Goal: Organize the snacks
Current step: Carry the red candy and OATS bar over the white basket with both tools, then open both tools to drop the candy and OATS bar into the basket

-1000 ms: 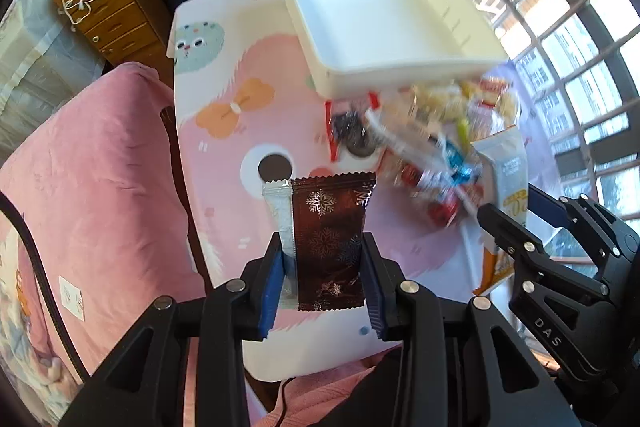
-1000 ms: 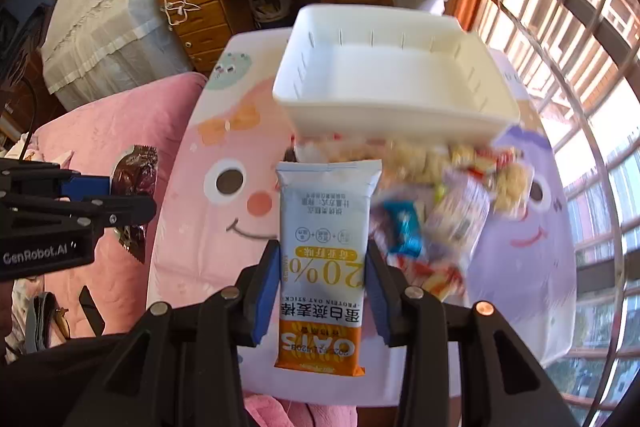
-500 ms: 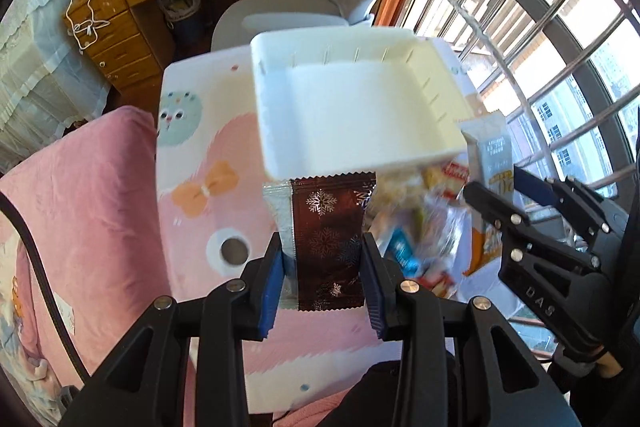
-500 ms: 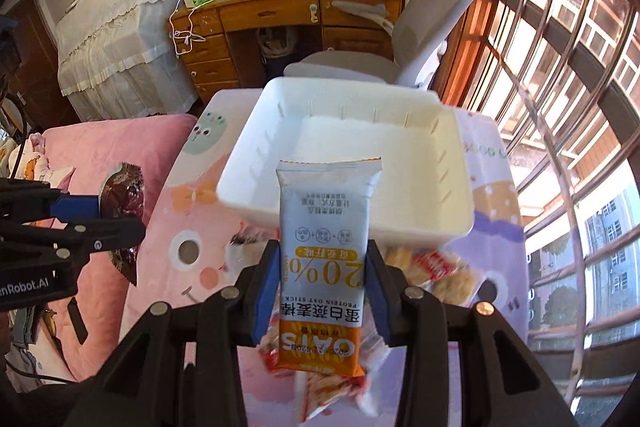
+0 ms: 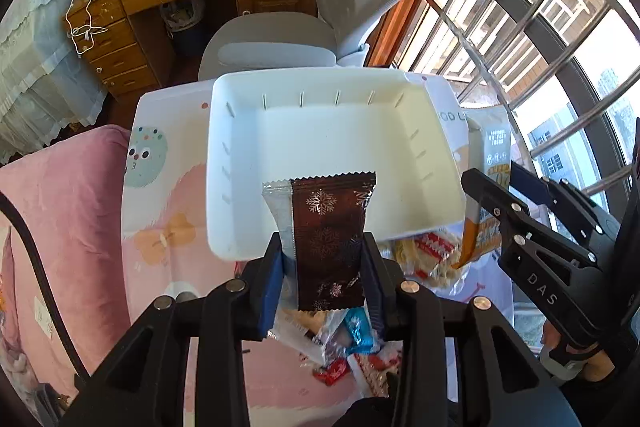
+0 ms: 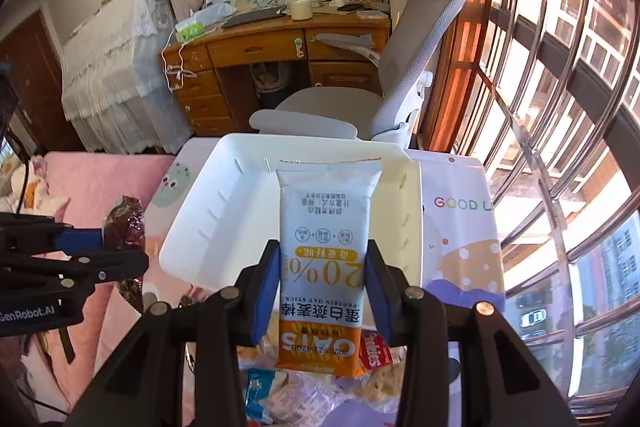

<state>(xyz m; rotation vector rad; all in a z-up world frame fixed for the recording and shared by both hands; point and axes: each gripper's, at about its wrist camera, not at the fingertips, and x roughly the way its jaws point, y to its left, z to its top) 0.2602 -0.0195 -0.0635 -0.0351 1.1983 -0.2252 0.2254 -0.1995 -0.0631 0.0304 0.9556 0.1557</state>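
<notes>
i have the brown snowflake packet point(image 5: 330, 239) clamped in my left gripper point(image 5: 322, 267) jaws and the oat bar point(image 6: 326, 259) in my right gripper point(image 6: 320, 287) jaws, both at the white tray point(image 5: 240, 147). tray is bare, so 0 stored; snack pile point(image 5: 352, 343) waits on the surface.
</notes>
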